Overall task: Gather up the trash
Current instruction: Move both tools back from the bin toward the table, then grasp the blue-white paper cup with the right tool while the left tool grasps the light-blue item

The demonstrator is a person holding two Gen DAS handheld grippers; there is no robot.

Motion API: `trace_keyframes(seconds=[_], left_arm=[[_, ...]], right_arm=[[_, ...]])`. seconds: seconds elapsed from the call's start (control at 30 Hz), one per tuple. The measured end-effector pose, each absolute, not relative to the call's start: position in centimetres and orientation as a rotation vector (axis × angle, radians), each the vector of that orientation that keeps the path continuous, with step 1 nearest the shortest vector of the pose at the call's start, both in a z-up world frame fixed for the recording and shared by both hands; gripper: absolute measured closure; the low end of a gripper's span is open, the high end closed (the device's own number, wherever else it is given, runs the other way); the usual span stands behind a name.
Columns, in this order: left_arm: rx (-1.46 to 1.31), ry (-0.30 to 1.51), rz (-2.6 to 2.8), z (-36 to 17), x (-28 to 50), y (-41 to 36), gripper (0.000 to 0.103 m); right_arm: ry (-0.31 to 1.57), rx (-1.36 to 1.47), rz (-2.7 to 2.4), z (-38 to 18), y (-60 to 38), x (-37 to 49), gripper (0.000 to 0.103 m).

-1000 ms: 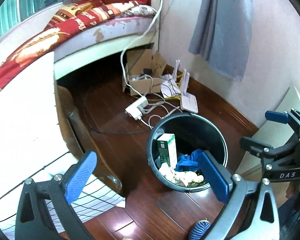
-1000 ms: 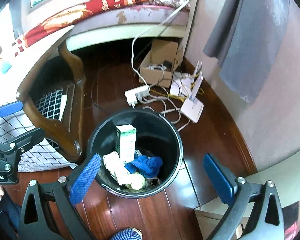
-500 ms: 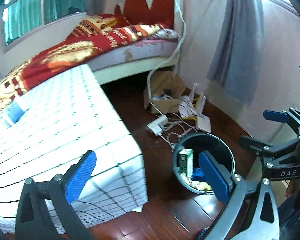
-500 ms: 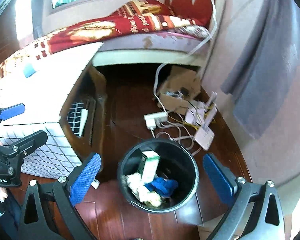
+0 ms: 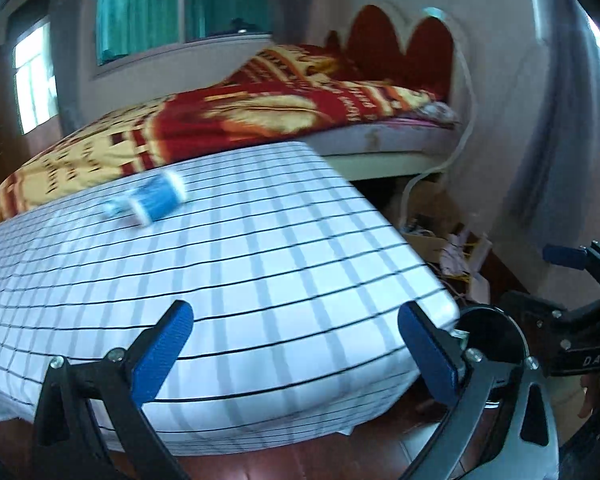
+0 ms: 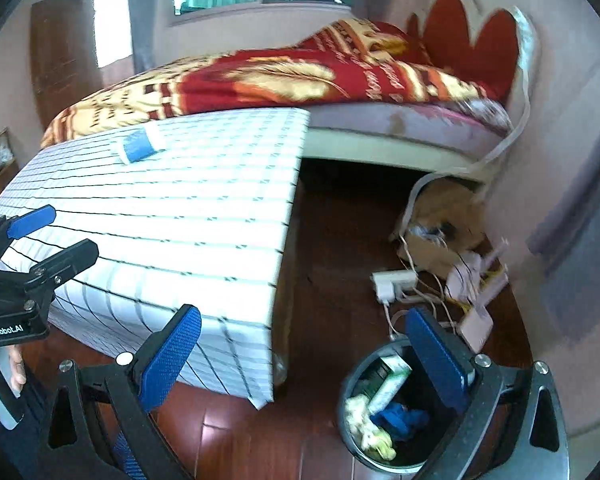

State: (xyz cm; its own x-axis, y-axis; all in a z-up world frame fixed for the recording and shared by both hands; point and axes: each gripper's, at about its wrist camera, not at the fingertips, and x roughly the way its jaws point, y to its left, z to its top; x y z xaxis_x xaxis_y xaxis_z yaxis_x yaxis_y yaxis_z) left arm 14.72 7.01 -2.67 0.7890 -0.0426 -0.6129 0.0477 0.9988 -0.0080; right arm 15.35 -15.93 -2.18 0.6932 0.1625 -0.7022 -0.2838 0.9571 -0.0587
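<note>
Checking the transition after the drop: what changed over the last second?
Both open grippers, left and right, lifted up and away from the black round trash bin, swinging toward the white checked tablecloth and its blue-and-white wrapper. Nothing was grasped or released. The bin's contents, green-white carton included, are unchanged.

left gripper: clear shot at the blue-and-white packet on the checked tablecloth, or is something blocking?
Probably yes. The left gripper is open and holds nothing, and it faces the blue-and-white packet, which lies alone on the checked tablecloth with bare cloth between them. It is well across the table, so it needs a forward reach.
</note>
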Motion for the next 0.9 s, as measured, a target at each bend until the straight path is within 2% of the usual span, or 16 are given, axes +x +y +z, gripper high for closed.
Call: trace_keyframes(seconds=[0.43, 0.9], left_arm=[[-0.098, 0.653, 0.200, -2.5, 14.3, 21.3, 0.000], [-0.126, 0.702, 0.307, -4.9, 21.0, 30.8, 0.001]], right_arm=[[0.738, -0.285, 0.464, -1.3, 0.2, 20.3, 0.000], [0.765, -0.344, 0.611, -3.4, 14.5, 32.0, 0.000]])
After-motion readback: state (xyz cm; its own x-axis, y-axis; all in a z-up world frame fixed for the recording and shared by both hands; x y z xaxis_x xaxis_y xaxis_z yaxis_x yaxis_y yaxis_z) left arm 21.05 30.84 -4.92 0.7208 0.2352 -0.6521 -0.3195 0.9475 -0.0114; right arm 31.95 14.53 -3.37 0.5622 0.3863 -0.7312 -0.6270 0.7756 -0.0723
